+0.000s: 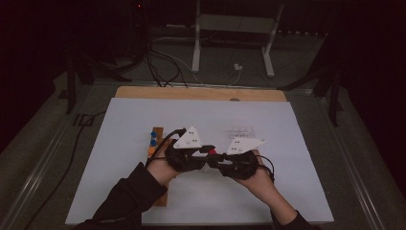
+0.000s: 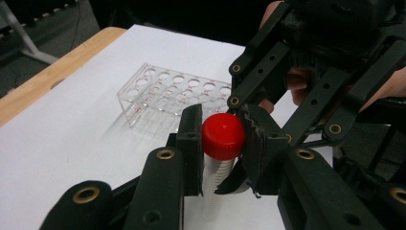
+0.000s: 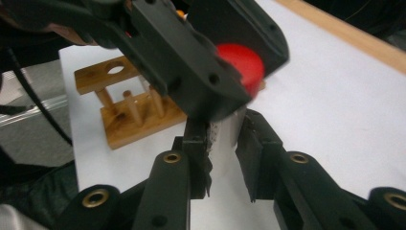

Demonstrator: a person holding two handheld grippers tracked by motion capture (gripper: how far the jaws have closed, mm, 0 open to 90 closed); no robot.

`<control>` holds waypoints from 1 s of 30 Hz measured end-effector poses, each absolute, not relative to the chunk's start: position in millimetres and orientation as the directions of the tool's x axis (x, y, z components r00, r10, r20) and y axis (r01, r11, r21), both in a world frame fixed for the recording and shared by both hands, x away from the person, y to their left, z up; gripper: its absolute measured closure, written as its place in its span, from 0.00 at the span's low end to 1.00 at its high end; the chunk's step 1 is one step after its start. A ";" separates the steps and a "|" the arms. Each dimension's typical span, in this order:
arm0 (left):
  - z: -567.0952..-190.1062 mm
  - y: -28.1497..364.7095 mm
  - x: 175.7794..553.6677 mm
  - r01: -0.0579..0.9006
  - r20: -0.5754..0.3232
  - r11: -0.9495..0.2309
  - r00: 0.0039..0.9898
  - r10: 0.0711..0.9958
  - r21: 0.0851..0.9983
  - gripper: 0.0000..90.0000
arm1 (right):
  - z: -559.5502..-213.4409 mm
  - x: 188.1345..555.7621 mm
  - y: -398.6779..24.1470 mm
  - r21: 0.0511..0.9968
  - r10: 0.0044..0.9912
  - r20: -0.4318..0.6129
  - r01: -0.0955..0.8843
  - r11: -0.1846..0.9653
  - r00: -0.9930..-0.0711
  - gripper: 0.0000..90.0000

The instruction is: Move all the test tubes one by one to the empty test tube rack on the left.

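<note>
Down at the near edge of the white surface [image 1: 119,201] the person's two forearms come in, and there's a decent strip of bare white sheet between the hands and that edge. Both grippers meet around the middle, a bit near of centre. The left hand-held gripper [image 2: 219,143] has its pads clamped on the red cap [image 2: 223,135] of a clear tube [image 2: 216,168]; no earlier shot to compare, but it's gripping now. The right hand-held gripper [image 3: 224,143] is closed on the tube's body just below the cap, so the tube hangs between the two, held off the sheet. Just left of the left hand sits a wooden rack [image 1: 154,143] with blue and orange caps showing, touching nothing but close enough to crowd that side. Just beyond the grippers, slightly right, a clear plastic tube rack [image 2: 167,98] stands on the sheet. Past that it's open white all the way to the far wooden edge [image 1: 201,93], and the right side is wide open too. Room's dark, with cables on the floor [image 1: 163,67] and white stand legs [image 1: 196,43] at the far end.
</note>
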State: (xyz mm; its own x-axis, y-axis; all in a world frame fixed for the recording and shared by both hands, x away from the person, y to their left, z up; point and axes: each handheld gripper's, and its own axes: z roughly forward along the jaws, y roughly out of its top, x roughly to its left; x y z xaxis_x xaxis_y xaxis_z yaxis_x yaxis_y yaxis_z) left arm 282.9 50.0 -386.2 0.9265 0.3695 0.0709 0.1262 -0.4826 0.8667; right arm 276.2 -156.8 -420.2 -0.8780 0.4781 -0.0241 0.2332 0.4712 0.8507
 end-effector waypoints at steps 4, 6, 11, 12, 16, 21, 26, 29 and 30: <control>-379.0 56.3 283.8 0.123 0.078 -0.466 0.918 0.388 0.876 0.80 | -418.2 276.6 -162.2 0.855 0.497 -0.029 0.236 0.463 -0.867 0.64; -374.9 61.3 284.0 0.122 0.078 -0.452 0.913 0.400 0.883 0.80 | -418.6 276.9 -165.1 0.856 0.512 -0.038 0.237 0.460 -0.858 0.51; -364.7 74.2 281.8 0.122 0.080 -0.430 0.903 0.422 0.894 0.80 | -419.4 276.0 -169.8 0.864 0.559 -0.031 0.259 0.432 -0.828 0.20; -362.9 76.4 281.0 0.119 0.084 -0.431 0.902 0.423 0.895 0.80 | -419.4 276.5 -170.6 0.865 0.568 -0.026 0.266 0.425 -0.823 0.15; -356.4 85.1 277.7 0.113 0.098 -0.425 0.892 0.442 0.898 0.80 | -419.4 277.5 -173.2 0.870 0.583 0.001 0.289 0.401 -0.812 0.04; -350.4 97.0 275.8 0.115 0.095 -0.407 0.883 0.460 0.906 0.80 | -423.3 278.5 -178.6 0.866 0.591 0.012 0.304 0.398 -0.807 0.00; -343.2 110.0 270.9 0.111 0.105 -0.399 0.870 0.482 0.910 0.80 | -426.6 278.7 -185.2 0.869 0.592 0.015 0.303 0.391 -0.806 0.00; -339.4 118.5 267.7 0.111 0.108 -0.389 0.860 0.498 0.914 0.80 | -428.5 278.5 -186.8 0.865 0.598 0.000 0.301 0.403 -0.801 0.00; -338.4 121.4 266.7 0.112 0.106 -0.386 0.859 0.501 0.916 0.80 | -429.0 278.4 -187.1 0.866 0.600 0.000 0.300 0.401 -0.800 0.00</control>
